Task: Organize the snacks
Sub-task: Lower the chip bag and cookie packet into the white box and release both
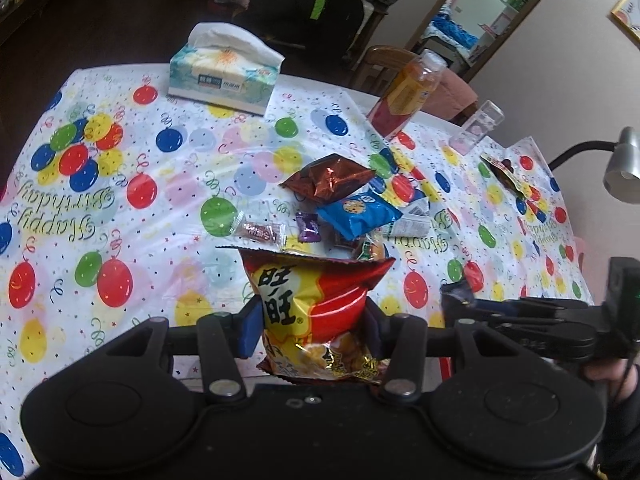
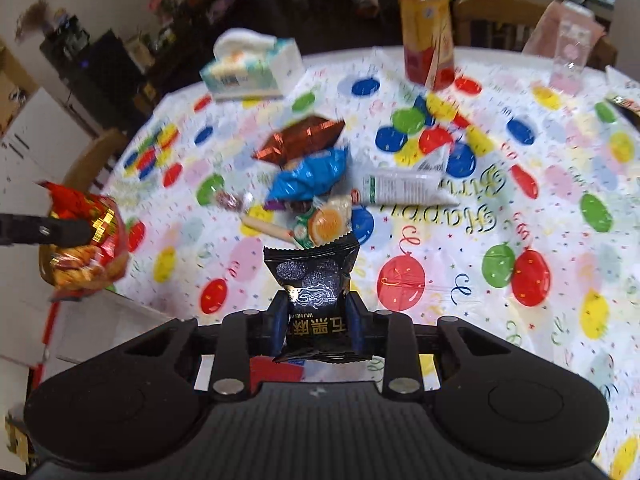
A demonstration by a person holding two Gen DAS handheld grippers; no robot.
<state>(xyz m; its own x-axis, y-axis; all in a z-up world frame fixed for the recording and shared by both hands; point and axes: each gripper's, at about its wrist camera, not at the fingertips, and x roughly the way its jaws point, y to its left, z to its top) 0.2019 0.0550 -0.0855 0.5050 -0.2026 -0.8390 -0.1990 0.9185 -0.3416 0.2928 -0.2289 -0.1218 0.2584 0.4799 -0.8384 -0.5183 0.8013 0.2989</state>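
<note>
My left gripper [image 1: 310, 322] is shut on a red and yellow snack bag [image 1: 316, 300], held above the near edge of the table. That same red and yellow snack bag [image 2: 86, 248] shows at the left of the right wrist view. My right gripper [image 2: 318, 320] is shut on a black snack packet [image 2: 314, 292], also lifted over the table; the right gripper [image 1: 456, 300] appears at the right of the left wrist view. A pile of snacks lies mid-table: a brown foil bag [image 1: 330, 178], a blue cookie packet [image 1: 356, 210], a purple candy [image 1: 306, 226], a clear-wrapped candy [image 1: 258, 232] and a white pack [image 2: 404, 186].
The table wears a balloon-print birthday cloth [image 1: 100, 208]. A tissue box [image 1: 224, 70], an orange drink bottle [image 1: 404, 94] and a clear plastic box [image 1: 476, 126] stand at the far side. A lamp head [image 1: 622, 164] hangs at the right. Chairs stand behind the table.
</note>
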